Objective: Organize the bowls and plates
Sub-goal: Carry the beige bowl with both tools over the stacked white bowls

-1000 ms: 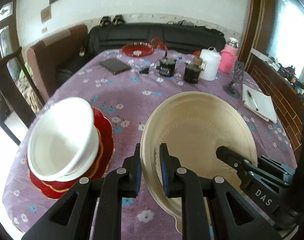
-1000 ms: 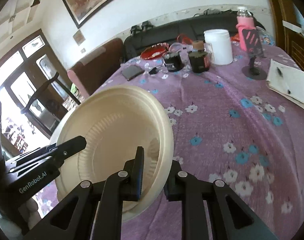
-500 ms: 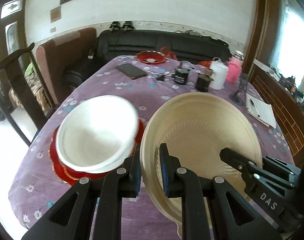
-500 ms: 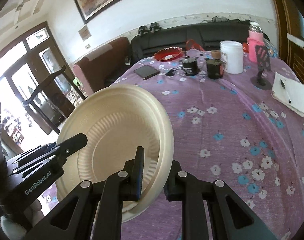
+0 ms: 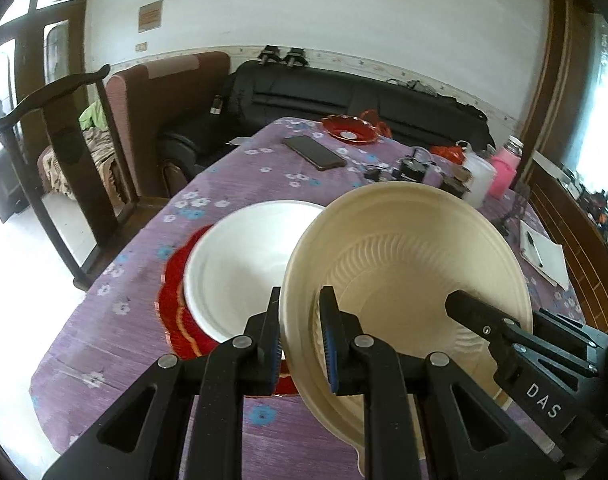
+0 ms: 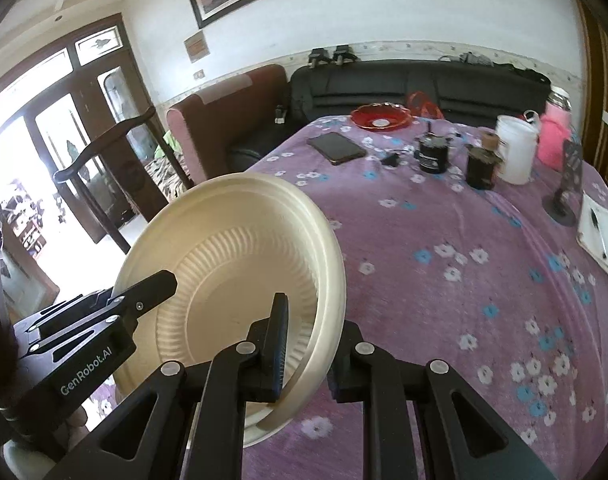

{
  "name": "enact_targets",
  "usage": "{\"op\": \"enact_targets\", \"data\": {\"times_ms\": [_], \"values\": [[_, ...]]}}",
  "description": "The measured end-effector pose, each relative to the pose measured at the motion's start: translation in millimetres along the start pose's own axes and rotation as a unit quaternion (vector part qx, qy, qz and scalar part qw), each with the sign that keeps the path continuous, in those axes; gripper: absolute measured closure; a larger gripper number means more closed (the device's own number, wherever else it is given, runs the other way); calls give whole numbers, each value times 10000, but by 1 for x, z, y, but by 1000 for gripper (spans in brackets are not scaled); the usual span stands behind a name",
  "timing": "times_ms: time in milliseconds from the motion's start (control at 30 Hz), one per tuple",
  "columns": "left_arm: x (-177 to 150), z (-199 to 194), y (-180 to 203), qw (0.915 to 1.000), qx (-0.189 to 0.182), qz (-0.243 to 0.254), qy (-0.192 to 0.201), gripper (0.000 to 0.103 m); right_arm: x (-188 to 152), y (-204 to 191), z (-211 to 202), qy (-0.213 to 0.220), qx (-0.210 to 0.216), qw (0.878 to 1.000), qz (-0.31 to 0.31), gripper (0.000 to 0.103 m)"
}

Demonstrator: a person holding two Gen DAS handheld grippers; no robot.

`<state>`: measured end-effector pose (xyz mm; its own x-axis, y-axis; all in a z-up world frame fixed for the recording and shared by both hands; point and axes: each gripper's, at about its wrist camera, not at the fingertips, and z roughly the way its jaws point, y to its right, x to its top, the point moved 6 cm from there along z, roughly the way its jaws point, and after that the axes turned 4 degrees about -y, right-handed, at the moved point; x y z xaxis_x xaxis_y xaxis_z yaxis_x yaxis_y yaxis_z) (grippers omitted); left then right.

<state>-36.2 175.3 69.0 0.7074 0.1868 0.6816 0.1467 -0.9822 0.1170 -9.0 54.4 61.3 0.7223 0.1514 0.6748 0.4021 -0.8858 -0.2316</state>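
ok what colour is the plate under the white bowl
Red, with a scalloped edge: the red plate beneath the white bowl, clearest in the left wrist view.

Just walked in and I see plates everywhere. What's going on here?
A person with a gripper in each hand is sorting dishes on a table with a purple floral cloth. Both the left gripper and the right gripper are clamped on opposite rims of one cream plate, held tilted above the table. Just left of it, a white bowl sits on a red plate. Another red dish, a phone and some containers stand at the far end.
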Motion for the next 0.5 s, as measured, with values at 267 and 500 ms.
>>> {"op": "enact_targets", "data": {"times_ms": [267, 500], "values": [[10, 3, -35, 9997, 133, -198, 38, 86, 15, -33, 21, -88, 21, 9997, -214, 85], [42, 14, -57, 9997, 224, -71, 35, 86, 45, -49, 45, -255, 76, 9994, -228, 85]]}}
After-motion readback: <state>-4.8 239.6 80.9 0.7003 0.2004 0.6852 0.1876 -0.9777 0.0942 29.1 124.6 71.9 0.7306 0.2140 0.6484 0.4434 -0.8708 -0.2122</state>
